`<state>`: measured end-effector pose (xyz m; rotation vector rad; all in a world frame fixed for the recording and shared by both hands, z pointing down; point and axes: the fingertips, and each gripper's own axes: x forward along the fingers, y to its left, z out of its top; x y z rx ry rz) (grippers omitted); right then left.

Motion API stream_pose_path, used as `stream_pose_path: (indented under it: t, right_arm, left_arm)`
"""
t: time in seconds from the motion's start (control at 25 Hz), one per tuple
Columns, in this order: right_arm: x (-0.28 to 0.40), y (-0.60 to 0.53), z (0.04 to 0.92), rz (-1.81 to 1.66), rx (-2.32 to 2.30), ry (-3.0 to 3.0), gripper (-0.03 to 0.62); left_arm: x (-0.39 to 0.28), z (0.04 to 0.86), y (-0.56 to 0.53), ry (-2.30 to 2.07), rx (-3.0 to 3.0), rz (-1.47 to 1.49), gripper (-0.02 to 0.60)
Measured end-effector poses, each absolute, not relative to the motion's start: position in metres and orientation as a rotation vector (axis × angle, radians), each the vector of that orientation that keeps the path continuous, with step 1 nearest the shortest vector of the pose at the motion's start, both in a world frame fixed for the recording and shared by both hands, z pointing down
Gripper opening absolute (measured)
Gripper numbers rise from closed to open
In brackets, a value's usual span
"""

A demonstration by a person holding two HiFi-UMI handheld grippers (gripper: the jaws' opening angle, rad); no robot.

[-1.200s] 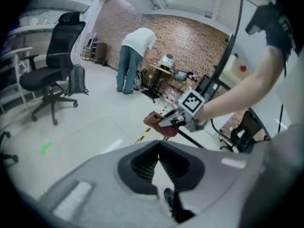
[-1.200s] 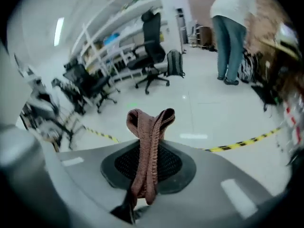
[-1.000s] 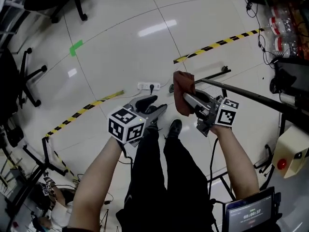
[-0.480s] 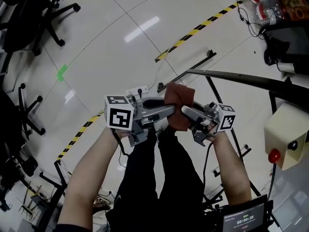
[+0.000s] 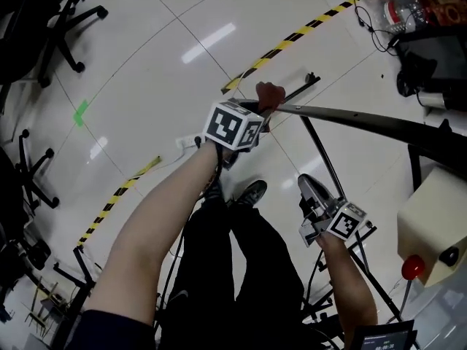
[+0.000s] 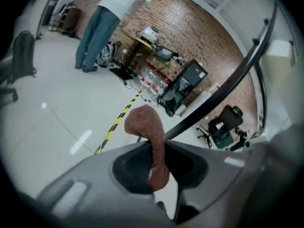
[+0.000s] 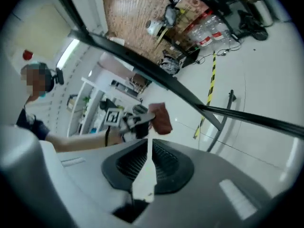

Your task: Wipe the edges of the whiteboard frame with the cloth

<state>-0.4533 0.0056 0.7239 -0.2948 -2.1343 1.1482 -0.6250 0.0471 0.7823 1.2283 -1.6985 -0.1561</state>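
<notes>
Rust-brown cloth [image 5: 270, 93], pinched by my left gripper [image 5: 260, 115] fingers, meets the whiteboard frame [image 5: 350, 115] end, ready for wiping, while my empty right gripper [image 5: 306, 186] hangs back, fingers just closed almost together.

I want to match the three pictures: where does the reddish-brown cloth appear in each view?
Head view: reddish-brown cloth upper centre, by the black frame bar.
Left gripper view: cloth at centre, pinched in the left gripper.
Right gripper view: cloth small, just above centre.
Shared landmark: the black bar crosses all three.
</notes>
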Motion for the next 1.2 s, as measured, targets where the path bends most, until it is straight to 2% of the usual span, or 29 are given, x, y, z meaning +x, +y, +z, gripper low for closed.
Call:
stream_pose_path:
  t: [0.16, 0.36, 0.56, 0.8, 1.2]
  right_arm:
    - [-0.407, 0.041, 0.731, 0.815, -0.580, -2.089, 0.028]
    - [-0.408, 0.044, 0.726, 0.591, -0.665, -2.199, 0.021]
    - [-0.422, 0.037, 0.701, 0.671, -0.591, -2.294, 0.020]
    - [-0.408, 0.062, 0.684, 0.734, -0.594, -2.249, 0.020]
    - [-0.394, 0.117, 0.649, 0.689, -0.640, -2.197, 0.017]
  left_arm:
    - [-0.615, 0.831, -0.015, -1.619, 1.409, 0.057, 0.063]
    - [-0.603, 0.853, -0.045, -1.592, 1.510, 0.274, 0.063]
    - [-0.597, 0.798, -0.061, -1.602, 1.627, 0.262, 0.063]
    - [-0.598, 0.741, -0.061, -1.598, 1.706, 0.278, 0.063]
    - [-0.588, 0.664, -0.056, -1.538, 1.847, 0.266, 0.063]
